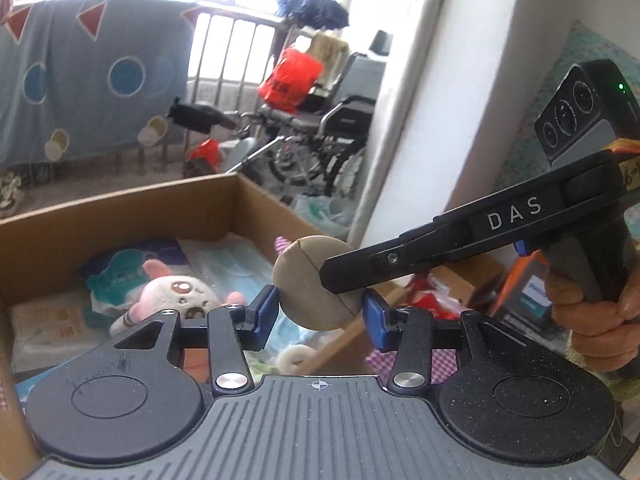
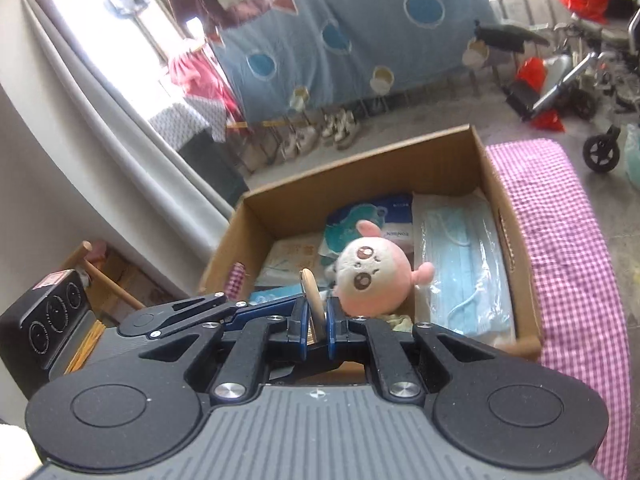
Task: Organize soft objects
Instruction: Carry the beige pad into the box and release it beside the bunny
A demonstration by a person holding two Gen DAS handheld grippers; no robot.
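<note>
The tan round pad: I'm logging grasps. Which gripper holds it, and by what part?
Both: the right gripper pinches the tan round pad flat across its faces near the rim; the left gripper clamps its opposite edges.

Bright daylight through a barred window (image 1: 236, 48), glare washing out the panes. Blue blanket (image 1: 80, 76) with red triangles and blue circles hung across the railing. Grey floor (image 2: 432, 120) below it, with a row of pale shoes (image 2: 320, 136) along the base. White wall (image 1: 472, 80) at right, pale curtain (image 2: 120, 120) at left of the right wrist view. Folded wheelchair (image 1: 320, 136) by the window, red plastic bag (image 1: 288, 80) hanging above it. Pink-and-white checked cloth (image 2: 560, 240) covering a surface in the foreground. Dark blue garment (image 1: 312, 6) draped high near the window frame.
</note>
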